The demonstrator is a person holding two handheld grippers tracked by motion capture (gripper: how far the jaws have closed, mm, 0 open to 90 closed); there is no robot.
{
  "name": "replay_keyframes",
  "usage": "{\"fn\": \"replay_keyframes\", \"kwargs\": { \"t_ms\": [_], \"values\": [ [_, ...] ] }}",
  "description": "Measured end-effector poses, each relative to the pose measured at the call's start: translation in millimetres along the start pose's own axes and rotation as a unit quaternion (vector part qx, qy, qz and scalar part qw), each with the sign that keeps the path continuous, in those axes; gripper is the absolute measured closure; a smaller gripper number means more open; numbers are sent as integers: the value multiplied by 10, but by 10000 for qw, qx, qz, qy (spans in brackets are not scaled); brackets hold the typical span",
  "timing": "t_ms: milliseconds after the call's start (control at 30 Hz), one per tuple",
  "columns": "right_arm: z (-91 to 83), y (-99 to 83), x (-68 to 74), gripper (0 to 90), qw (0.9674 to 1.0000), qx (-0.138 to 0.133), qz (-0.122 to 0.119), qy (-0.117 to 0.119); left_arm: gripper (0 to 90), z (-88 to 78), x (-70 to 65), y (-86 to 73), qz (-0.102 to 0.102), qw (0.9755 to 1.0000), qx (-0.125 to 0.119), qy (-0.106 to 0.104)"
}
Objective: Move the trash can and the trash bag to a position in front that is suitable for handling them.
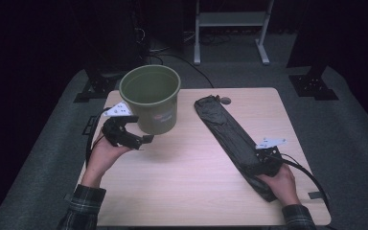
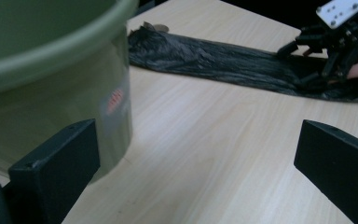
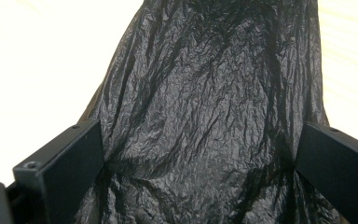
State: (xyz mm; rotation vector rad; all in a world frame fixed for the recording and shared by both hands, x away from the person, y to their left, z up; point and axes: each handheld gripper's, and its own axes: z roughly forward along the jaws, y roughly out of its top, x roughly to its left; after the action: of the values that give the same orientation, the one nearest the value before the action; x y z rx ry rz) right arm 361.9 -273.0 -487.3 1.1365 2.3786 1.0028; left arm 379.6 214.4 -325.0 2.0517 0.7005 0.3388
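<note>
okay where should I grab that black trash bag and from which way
Grip the black trash bag at its near end, where the right gripper already straddles it with open jaws. It lies flat and gathered narrow on the table, so come straight down and pinch across its width.

Light wood table [image 1: 187, 177]: green bucket [image 1: 151, 98], long black bag [image 1: 230, 139] on it.

A black plastic bag [image 1: 230, 136], crinkled and gathered into a long flat strip, lies on the pale wood surface [image 1: 187, 177], running diagonally from the far middle toward the near right edge. Its far end is bunched (a small round thing sits just beside it, too blurred to identify). An olive-green bucket [image 1: 151, 98] stands upright at the far left, mouth open, with a small red-and-white label low on its wall, well apart from the bag.
</note>
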Motion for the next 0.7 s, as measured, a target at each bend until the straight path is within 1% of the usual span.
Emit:
{"fn": "replay_keyframes", "kwargs": {
  "t_ms": [200, 367, 500, 533, 700],
  "values": [
    [0, 0, 0, 0, 10000, -1, -1, 0, 0, -61, 148, 211, -37, 9999, -76, 82],
    [0, 0, -1, 0, 10000, 1, -2, 1, 0, -61, 248, 355, 11, 9998, -119, 135],
    [0, 0, 0, 0, 10000, -1, 5, 1, 0, 18, 324, 438, 20, 9999, -106, 66],
    [0, 0, 0, 0, 10000, -2, 7, -1, 0, 45, 341, 450, -4, 9999, -110, 54],
    [0, 0, 0, 0, 10000, -2, 5, 1, 0, 202, 435, 467, -49, 10000, -43, 12]
  ]
}}
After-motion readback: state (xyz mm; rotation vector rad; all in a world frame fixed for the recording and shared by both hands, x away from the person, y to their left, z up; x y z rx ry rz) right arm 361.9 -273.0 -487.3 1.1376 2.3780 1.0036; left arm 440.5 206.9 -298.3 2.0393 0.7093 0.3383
